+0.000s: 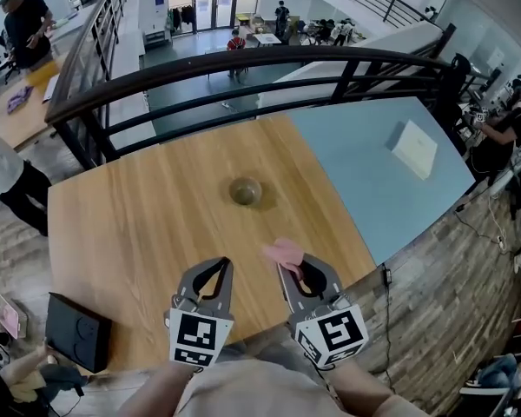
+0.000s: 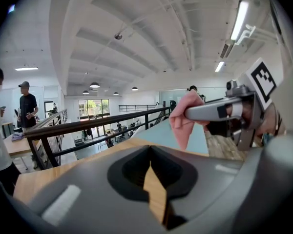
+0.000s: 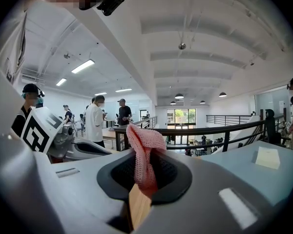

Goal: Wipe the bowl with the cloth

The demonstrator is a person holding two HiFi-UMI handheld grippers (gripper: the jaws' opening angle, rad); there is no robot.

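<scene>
A small olive-brown bowl [image 1: 245, 191] stands upright near the middle of the wooden table [image 1: 139, 224]. My right gripper [image 1: 283, 268] is shut on a pink cloth [image 1: 285, 252], which sticks up past the jaw tips [image 3: 142, 152]; it hovers over the table's near part, short of the bowl. The left gripper view shows the same cloth [image 2: 184, 121] hanging from the right gripper. My left gripper [image 1: 220, 264] is shut and holds nothing, level with the right one and to its left. Both point toward the bowl, well apart from it.
A black device [image 1: 76, 330] lies at the table's near left corner. A pale blue table [image 1: 391, 172] with a white sheet [image 1: 414, 148] adjoins on the right. A black railing [image 1: 243, 76] runs behind the table. People stand at far left and right.
</scene>
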